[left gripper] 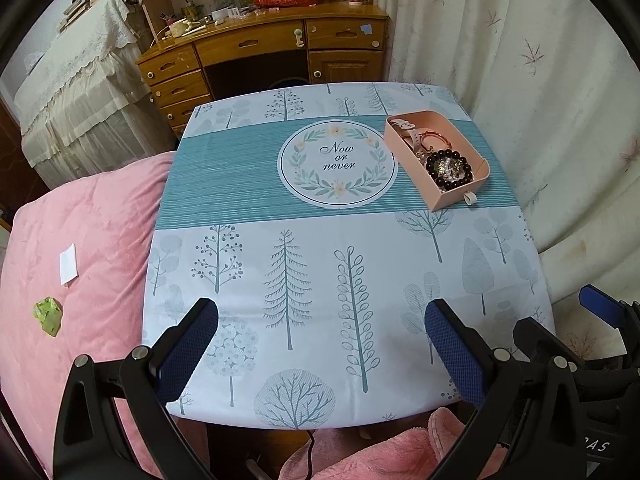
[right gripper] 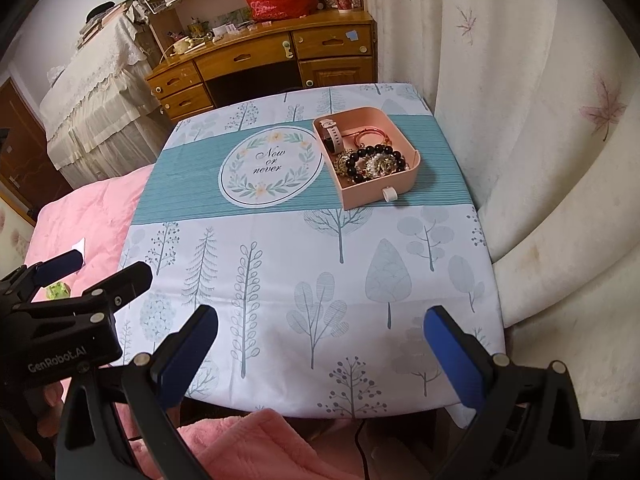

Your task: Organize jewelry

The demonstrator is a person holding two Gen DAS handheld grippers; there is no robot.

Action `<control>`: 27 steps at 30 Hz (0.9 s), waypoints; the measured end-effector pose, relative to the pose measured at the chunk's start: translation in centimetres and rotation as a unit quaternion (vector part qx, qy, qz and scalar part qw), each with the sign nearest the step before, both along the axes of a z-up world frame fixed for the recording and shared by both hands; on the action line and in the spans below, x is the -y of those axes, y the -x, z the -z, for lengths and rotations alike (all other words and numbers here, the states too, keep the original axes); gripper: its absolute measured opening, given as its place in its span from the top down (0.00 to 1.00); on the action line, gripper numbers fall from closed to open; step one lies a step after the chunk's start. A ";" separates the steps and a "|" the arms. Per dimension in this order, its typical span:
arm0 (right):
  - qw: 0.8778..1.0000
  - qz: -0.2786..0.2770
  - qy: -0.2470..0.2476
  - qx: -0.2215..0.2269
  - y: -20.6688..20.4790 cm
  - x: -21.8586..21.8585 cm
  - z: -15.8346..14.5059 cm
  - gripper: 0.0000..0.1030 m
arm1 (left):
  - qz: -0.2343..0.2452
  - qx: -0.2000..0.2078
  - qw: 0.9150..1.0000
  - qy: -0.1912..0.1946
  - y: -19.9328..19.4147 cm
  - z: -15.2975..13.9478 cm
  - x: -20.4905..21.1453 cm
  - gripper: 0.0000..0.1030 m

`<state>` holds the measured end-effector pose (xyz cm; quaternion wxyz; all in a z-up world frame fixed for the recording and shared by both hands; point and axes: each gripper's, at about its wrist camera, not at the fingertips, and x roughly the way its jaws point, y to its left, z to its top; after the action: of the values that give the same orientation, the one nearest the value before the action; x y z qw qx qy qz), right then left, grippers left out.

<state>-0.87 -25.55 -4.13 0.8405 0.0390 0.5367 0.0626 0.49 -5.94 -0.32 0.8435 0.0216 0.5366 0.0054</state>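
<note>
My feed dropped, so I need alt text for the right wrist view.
A pink tray holding a bead bracelet, watch and other jewelry sits on the far right of a tree-print tablecloth. The right hand-held gripper hangs open and empty over the near edge, left hand-held gripper beside it.

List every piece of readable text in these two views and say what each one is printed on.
"Now or never": in the round wreath emblem on the tablecloth.
"GenRobot.AI": on the body of the left gripper, seen from the right wrist view.
"AS": end of a cut-off word on the right gripper's body, seen from the left wrist view.
Items on the wooden desk are too small and blurred to read.
</note>
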 end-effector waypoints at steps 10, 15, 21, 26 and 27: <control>1.000 -0.001 0.004 -0.002 -0.1 0.1 0.3 0.00 | 0.001 0.002 1.000 -0.015 0.1 0.0 0.5 0.01; 1.000 -0.003 0.003 -0.001 -0.1 0.2 0.3 0.00 | 0.000 0.004 1.000 -0.019 0.2 0.0 0.6 0.01; 1.000 -0.002 0.003 -0.001 0.0 0.1 0.2 0.00 | 0.001 0.005 1.000 -0.019 0.2 -0.1 0.6 0.01; 1.000 -0.003 0.004 -0.002 0.0 0.2 0.3 0.00 | -0.004 0.005 1.000 -0.019 0.3 -0.2 0.6 0.01; 1.000 -0.004 0.004 -0.002 0.0 0.2 0.2 0.00 | -0.005 0.006 1.000 -0.019 0.4 -0.2 0.6 0.01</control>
<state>-0.87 -25.76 -4.33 0.8392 0.0339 0.5391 0.0634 0.12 -6.50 -0.12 0.8459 0.0345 0.5318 0.0200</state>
